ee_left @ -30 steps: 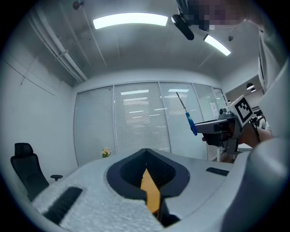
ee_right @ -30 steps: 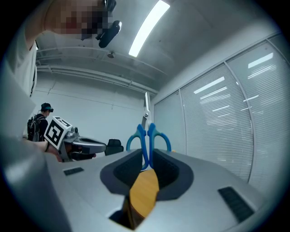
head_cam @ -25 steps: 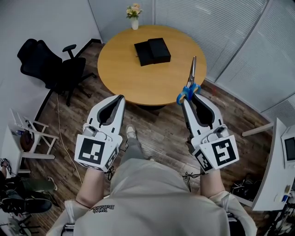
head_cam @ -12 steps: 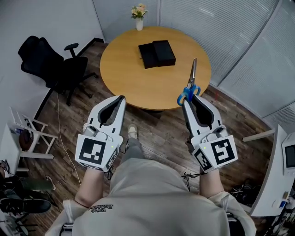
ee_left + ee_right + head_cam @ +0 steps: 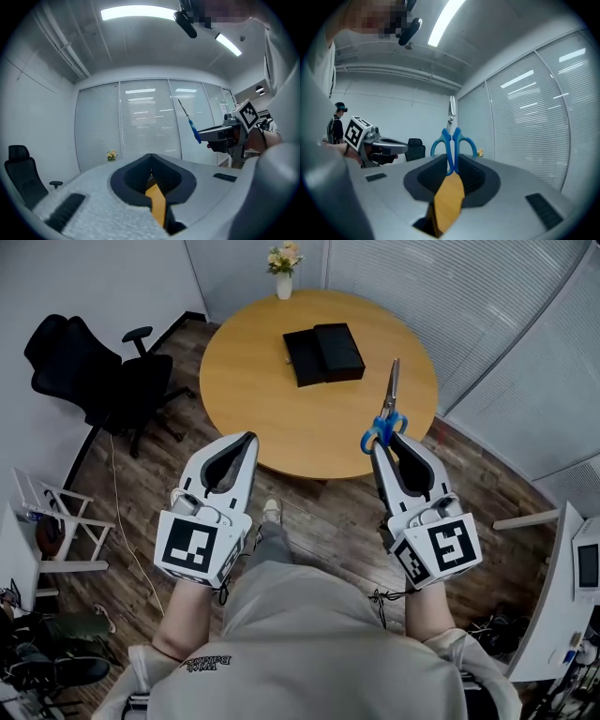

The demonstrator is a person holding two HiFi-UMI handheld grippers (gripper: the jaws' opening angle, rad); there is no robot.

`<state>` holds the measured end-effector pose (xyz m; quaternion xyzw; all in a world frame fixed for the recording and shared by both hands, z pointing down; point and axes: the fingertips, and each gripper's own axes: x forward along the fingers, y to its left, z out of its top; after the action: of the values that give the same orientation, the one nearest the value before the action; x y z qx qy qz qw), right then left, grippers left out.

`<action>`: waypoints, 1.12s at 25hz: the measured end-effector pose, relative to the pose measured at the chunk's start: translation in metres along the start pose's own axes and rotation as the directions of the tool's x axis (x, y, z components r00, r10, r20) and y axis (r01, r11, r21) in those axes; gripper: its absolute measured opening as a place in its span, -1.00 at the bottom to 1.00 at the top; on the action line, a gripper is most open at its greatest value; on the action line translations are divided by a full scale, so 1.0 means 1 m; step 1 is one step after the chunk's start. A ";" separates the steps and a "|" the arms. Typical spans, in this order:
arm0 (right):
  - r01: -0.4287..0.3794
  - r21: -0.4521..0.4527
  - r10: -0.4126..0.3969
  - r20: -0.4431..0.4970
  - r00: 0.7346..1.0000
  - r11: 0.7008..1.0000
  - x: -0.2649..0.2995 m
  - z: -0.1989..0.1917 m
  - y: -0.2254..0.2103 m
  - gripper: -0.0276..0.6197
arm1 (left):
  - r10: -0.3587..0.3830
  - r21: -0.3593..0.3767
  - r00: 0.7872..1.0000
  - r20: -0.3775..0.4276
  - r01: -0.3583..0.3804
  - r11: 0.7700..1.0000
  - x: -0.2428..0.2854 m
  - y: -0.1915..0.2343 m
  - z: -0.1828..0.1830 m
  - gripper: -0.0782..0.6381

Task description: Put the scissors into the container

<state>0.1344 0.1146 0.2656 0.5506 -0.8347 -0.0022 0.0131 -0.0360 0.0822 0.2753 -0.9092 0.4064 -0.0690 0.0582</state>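
The right gripper [image 5: 382, 444] is clamped on the blue handles of the scissors [image 5: 390, 397], blades pointing forward above the round table [image 5: 253, 390], well apart from the black container [image 5: 323, 352]; the left gripper [image 5: 246, 440] is closed on nothing.

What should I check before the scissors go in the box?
1. Scissors held firmly: ok. The right gripper is shut on the blue handles.
2. Blades together: ok. They look closed and point away from the person.
3. Left gripper out of the way: ok. It is shut with nothing in it, off to the left.
4. Scissors above the container: not ok. In the head view they show at the right edge of the table, apart from the container.
5. Container open and ready: cannot tell. Its top is too dark to read.
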 end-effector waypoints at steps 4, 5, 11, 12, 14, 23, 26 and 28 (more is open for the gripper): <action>0.016 -0.003 -0.016 -0.015 1.000 1.000 0.028 0.001 -0.014 -0.65 | -0.018 -0.016 1.000 -0.008 0.018 1.000 0.026 0.020 -0.006 -0.72; 0.020 -0.003 -0.020 -0.019 1.000 1.000 0.036 0.001 -0.016 -0.65 | -0.022 -0.020 1.000 -0.009 0.022 1.000 0.032 0.027 -0.007 -0.72; 0.043 -0.011 -0.044 -0.046 0.998 0.999 0.093 0.005 -0.024 -0.65 | -0.053 -0.043 0.999 -0.014 0.052 0.998 0.070 0.077 -0.014 -0.72; 0.049 -0.011 -0.049 -0.050 0.998 0.999 0.102 0.005 -0.026 -0.65 | -0.059 -0.045 0.998 -0.017 0.059 0.997 0.077 0.085 -0.015 -0.72; 0.063 -0.009 -0.063 -0.054 0.997 0.998 0.118 0.006 -0.031 -0.65 | -0.074 -0.046 0.997 -0.020 0.073 0.996 0.090 0.098 -0.016 -0.72; 0.122 -0.013 -0.123 -0.067 0.990 0.992 0.195 0.013 -0.050 -0.65 | -0.145 -0.050 0.989 -0.022 0.144 0.988 0.150 0.159 -0.019 -0.72; 0.139 -0.023 -0.140 -0.069 0.988 0.990 0.218 0.015 -0.053 -0.65 | -0.165 -0.053 0.986 -0.022 0.163 0.985 0.162 0.177 -0.023 -0.72; 0.150 -0.030 -0.152 -0.069 0.986 0.988 0.231 0.017 -0.056 -0.65 | -0.174 -0.057 0.984 -0.023 0.173 0.983 0.170 0.187 -0.025 -0.72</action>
<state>0.0945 -0.1196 0.2516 0.6118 -0.7894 0.0060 0.0494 -0.0649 -0.1705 0.2824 -0.9414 0.3281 -0.0752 0.0212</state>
